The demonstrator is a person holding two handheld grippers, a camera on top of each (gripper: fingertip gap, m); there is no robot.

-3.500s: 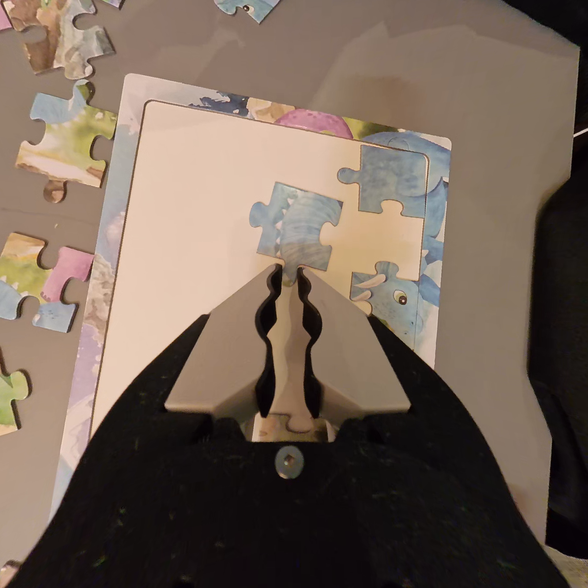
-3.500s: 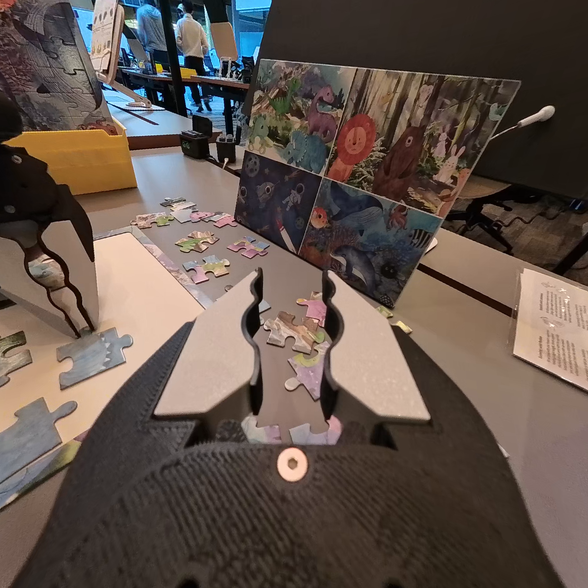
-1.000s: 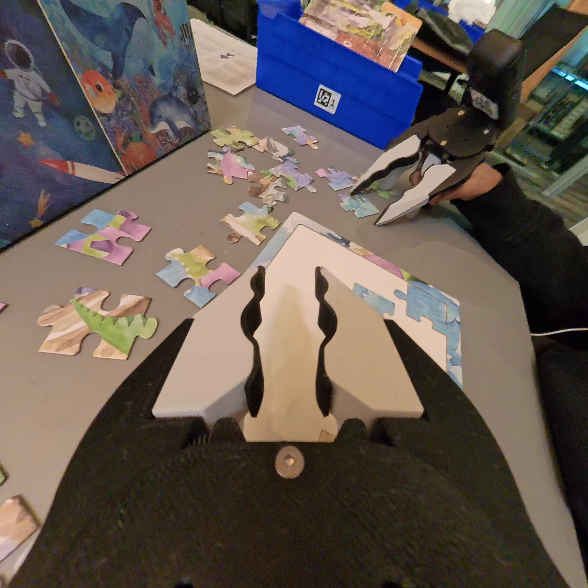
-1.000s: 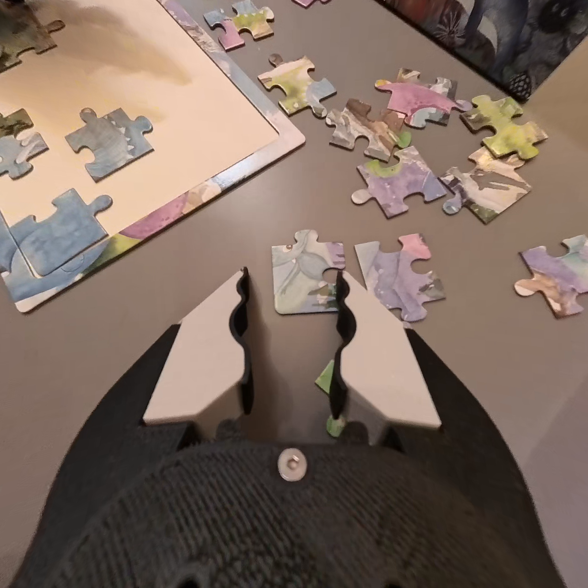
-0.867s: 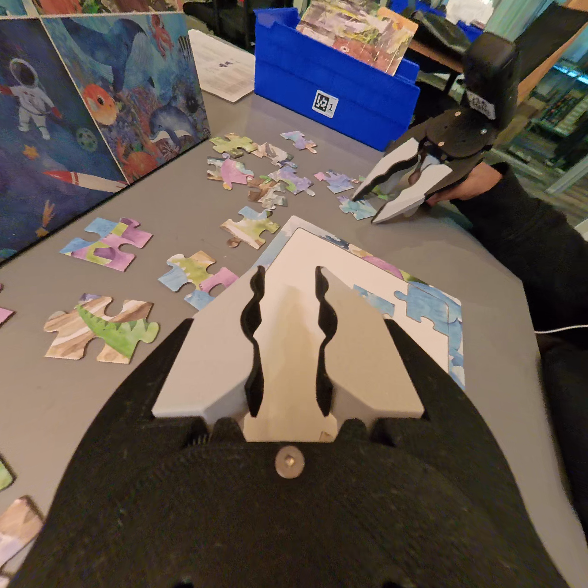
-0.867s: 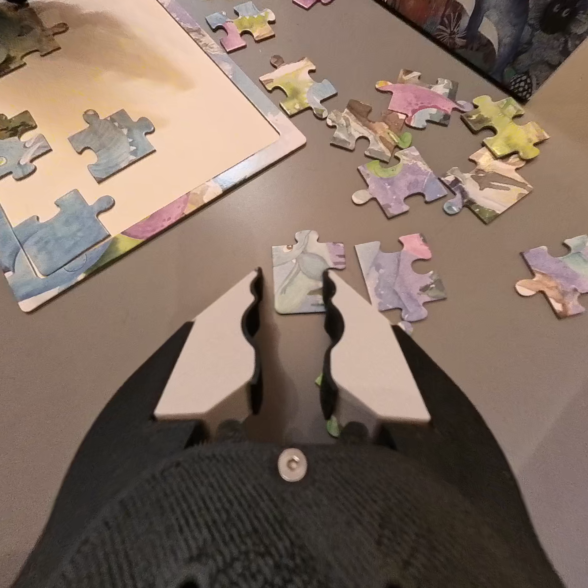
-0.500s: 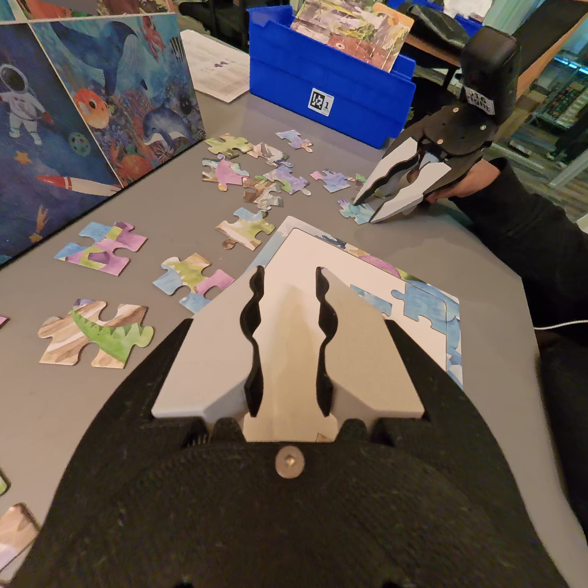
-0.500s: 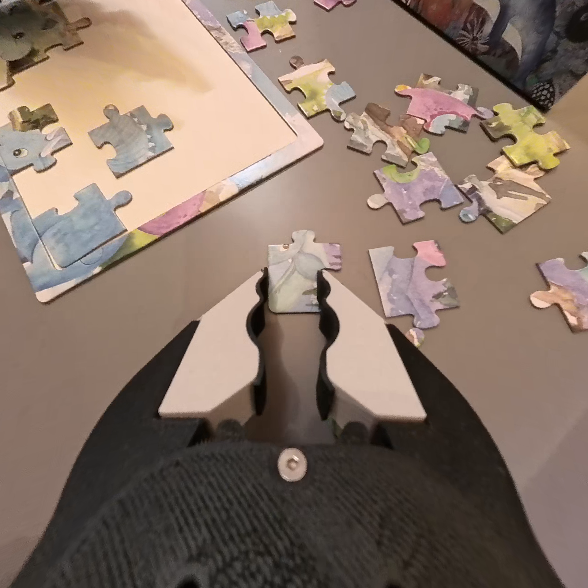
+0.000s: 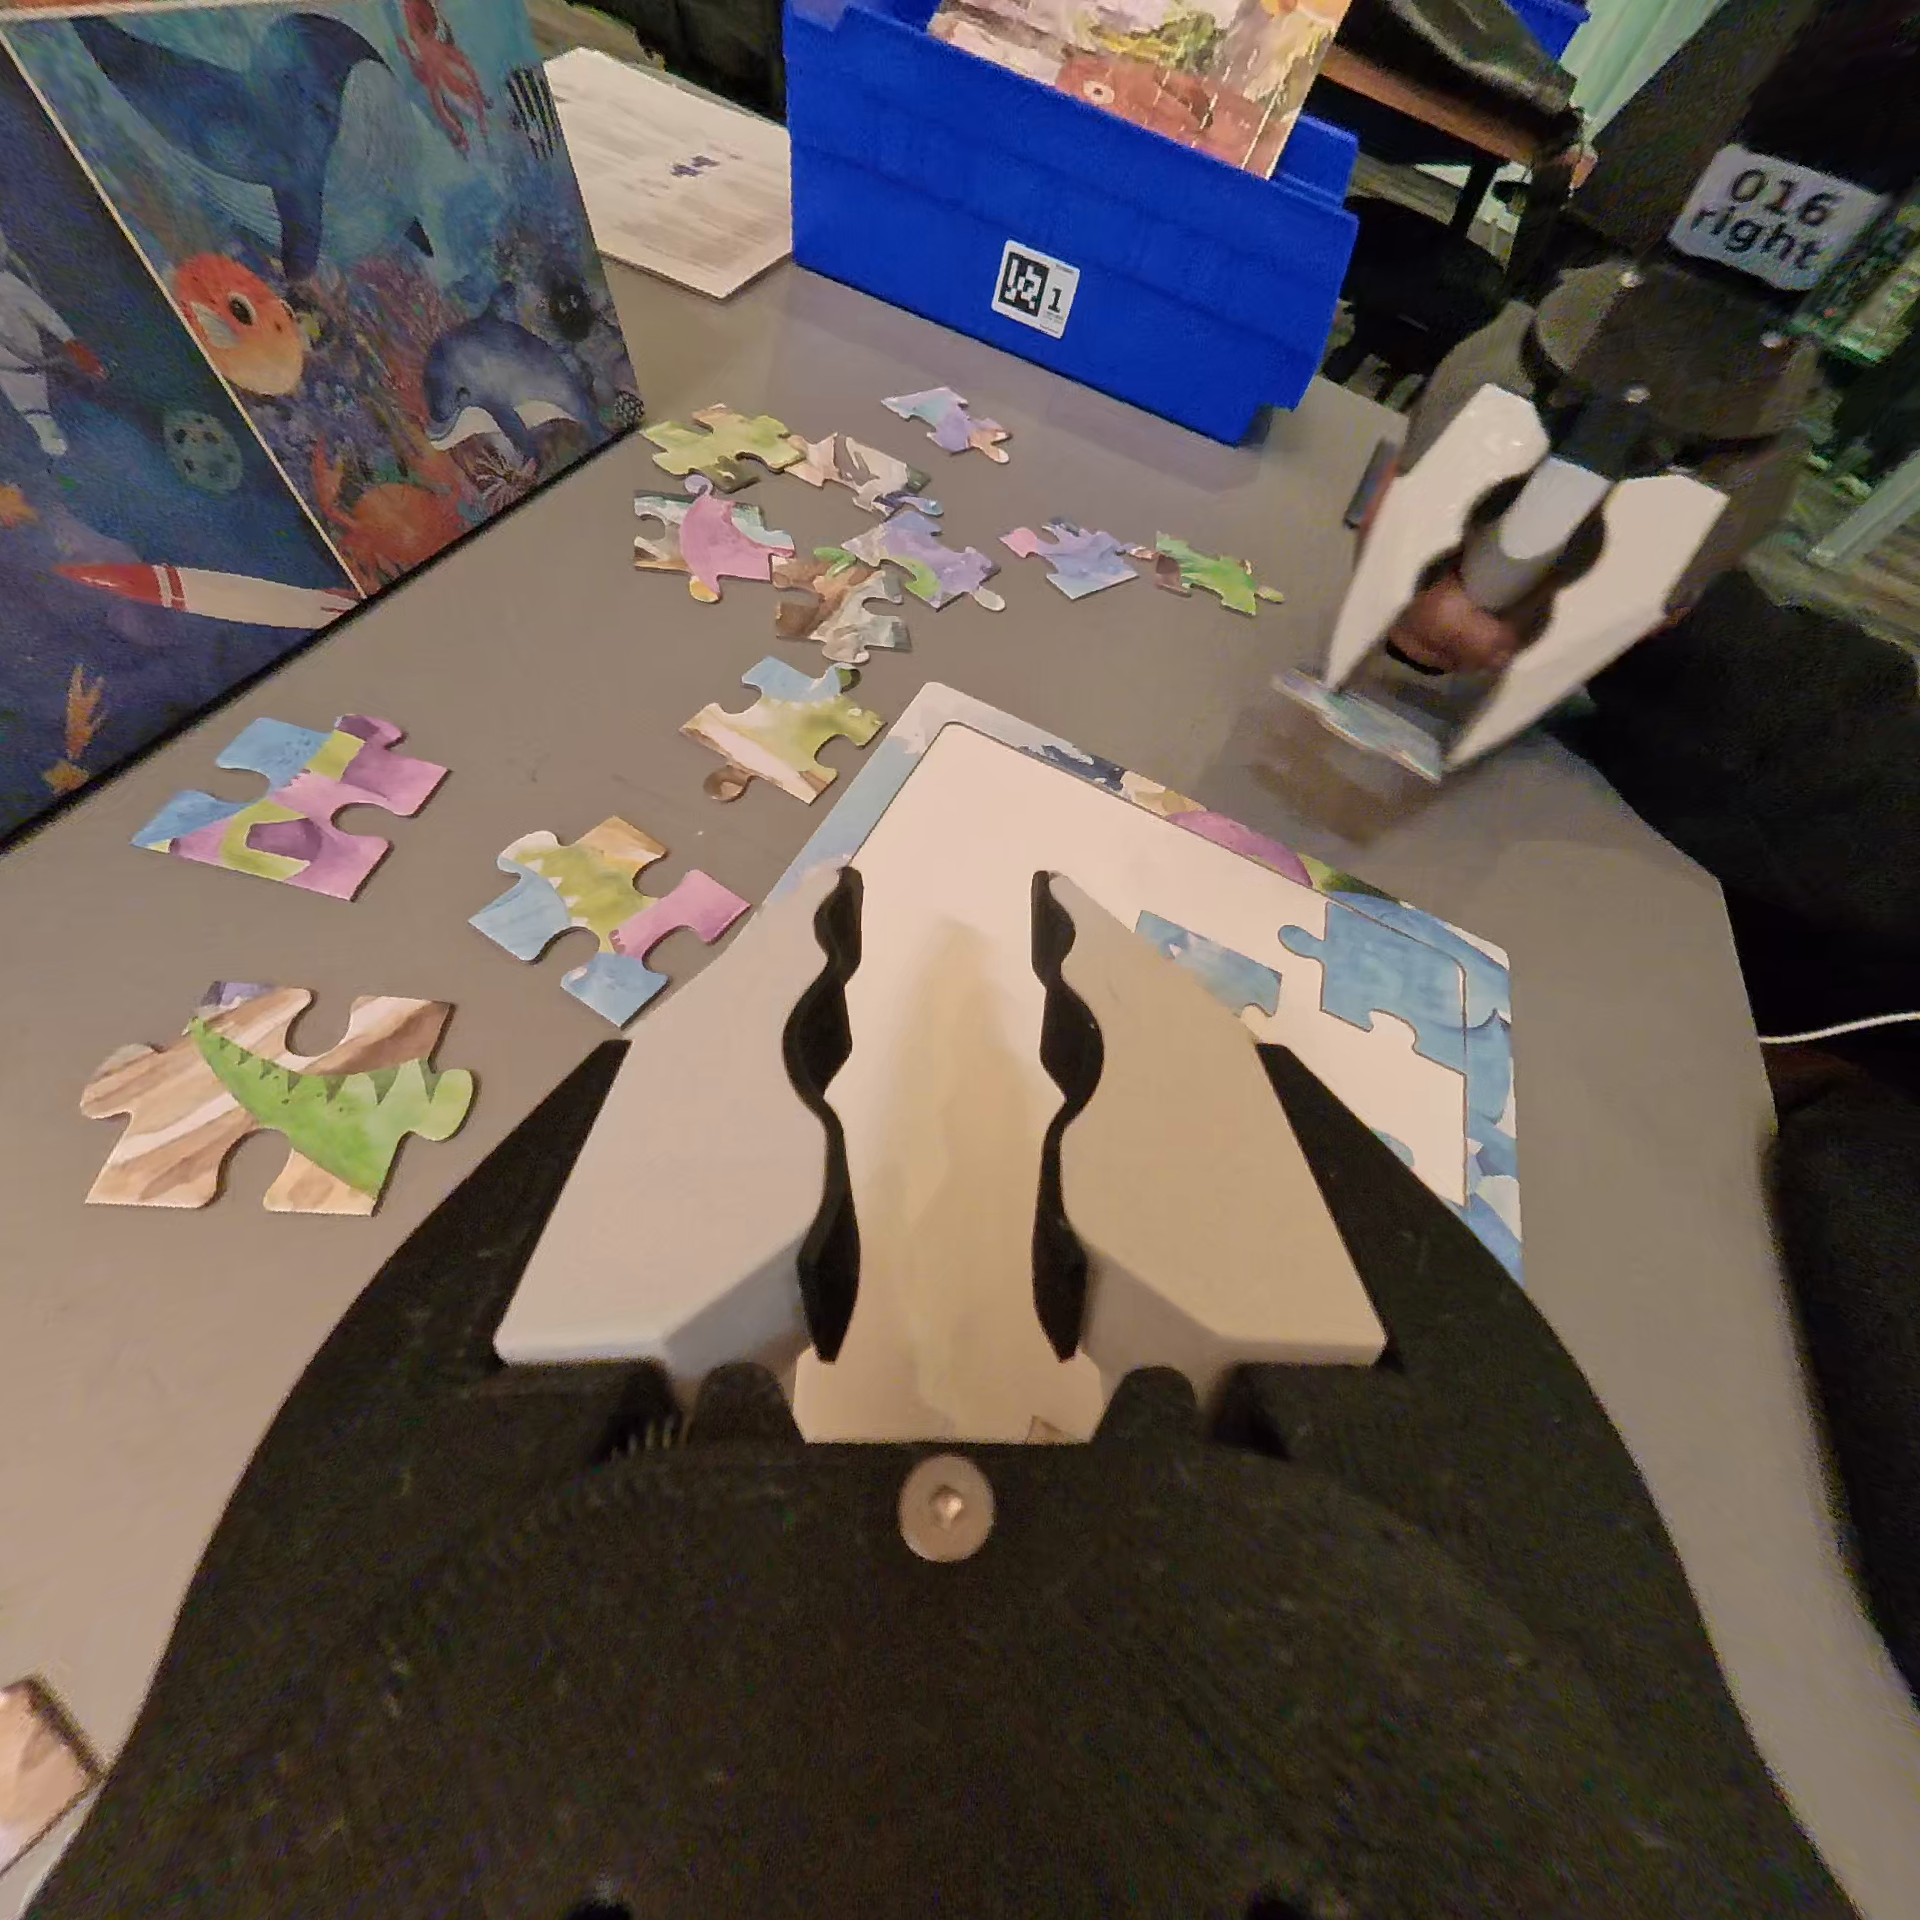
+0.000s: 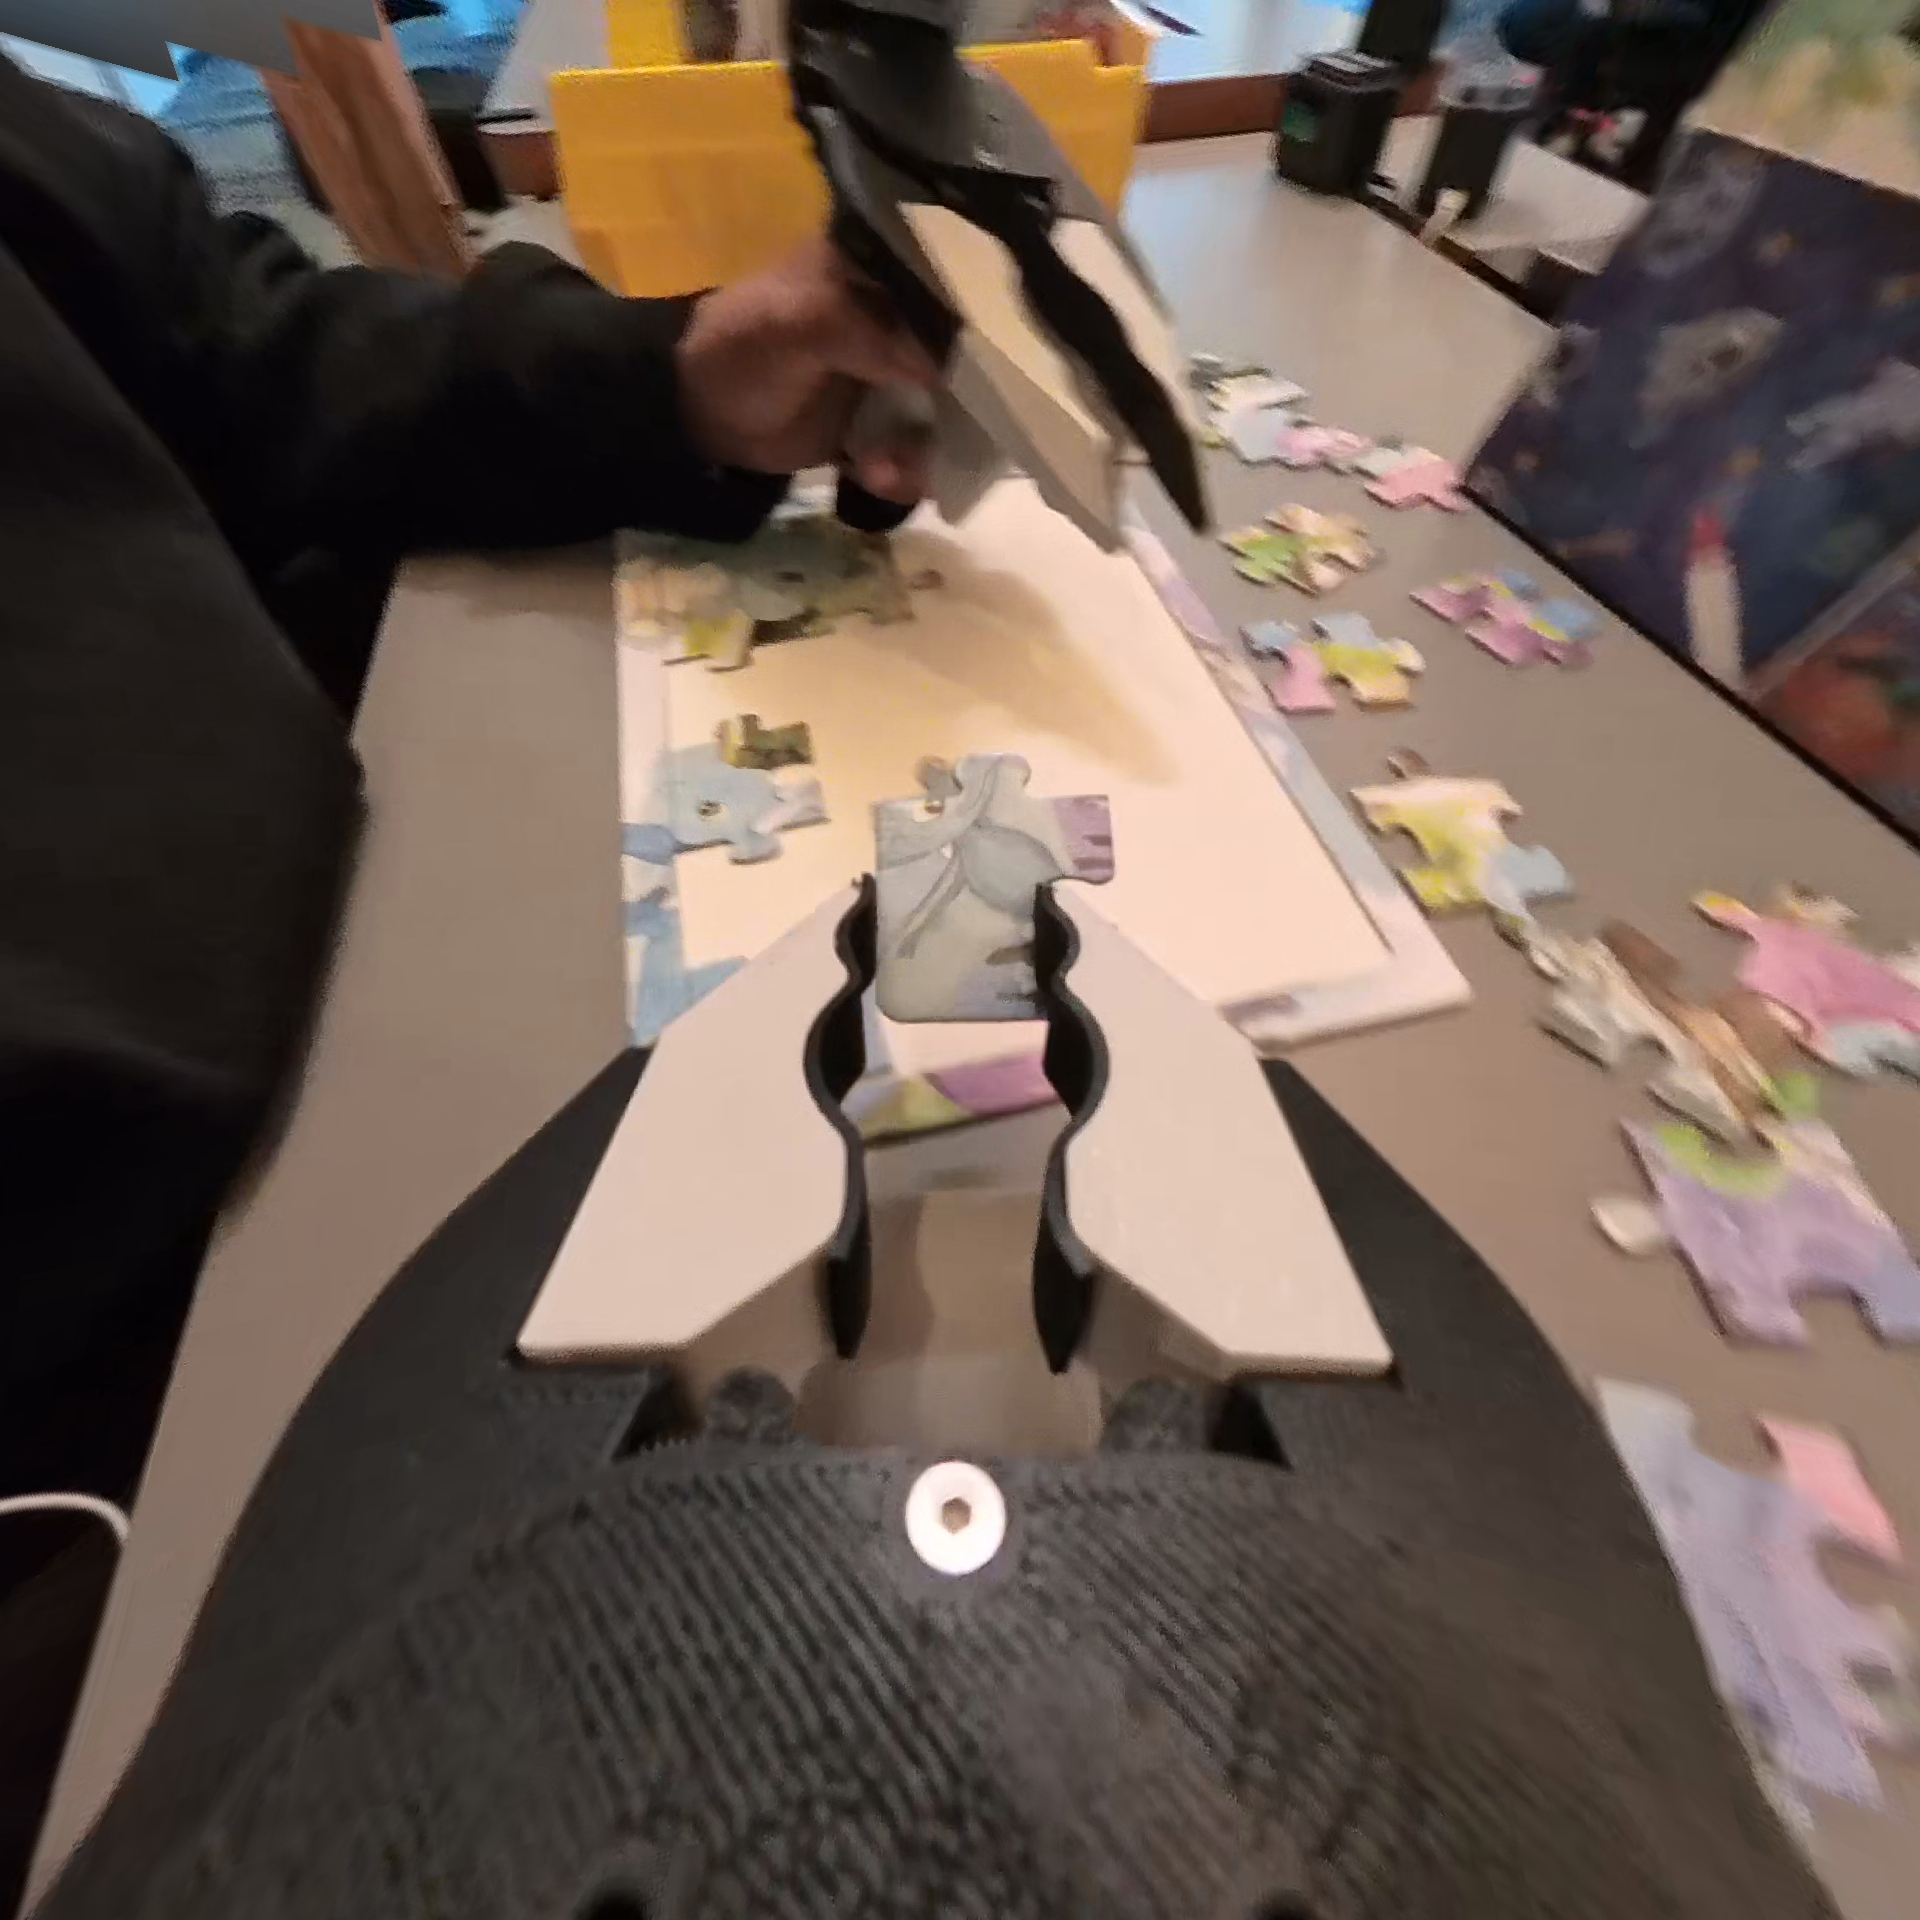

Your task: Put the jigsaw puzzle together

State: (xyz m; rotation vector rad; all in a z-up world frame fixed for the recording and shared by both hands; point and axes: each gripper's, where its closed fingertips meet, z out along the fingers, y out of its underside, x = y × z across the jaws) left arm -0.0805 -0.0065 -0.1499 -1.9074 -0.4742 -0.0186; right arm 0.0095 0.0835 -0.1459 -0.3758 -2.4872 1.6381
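Carrying a pale blue-grey puzzle piece off the counter, the right tongs clenched on its two side edges and held above the near border of the puzzle tray. Half a second back that same piece lay flat on the counter beside a lilac one, with the tongs just closing round it; now lifted and swung toward the tray, so pickup looks done and placement comes next. Probably bound for the blue dinosaur corner, where a few blue pieces already sit.

Left tongs spread apart and empty, hovering over the tray's white bed, much as a second ago.

Seen only from the left wrist: the right tongs from the front, low above the counter just off the tray's far corner, the gripped piece a thin tilted sliver; also the blue bin, the upright picture board, and loose pieces such as the green-and-tan one.

Seen only from the right wrist: the painted face of the held piece, its knob pointing away; the green pieces fitted at the tray's far end; the left tongs from the side with the hand behind them; a yellow bin beyond. Much motion blur here, so fine detail on the counter's loose pieces not readable.
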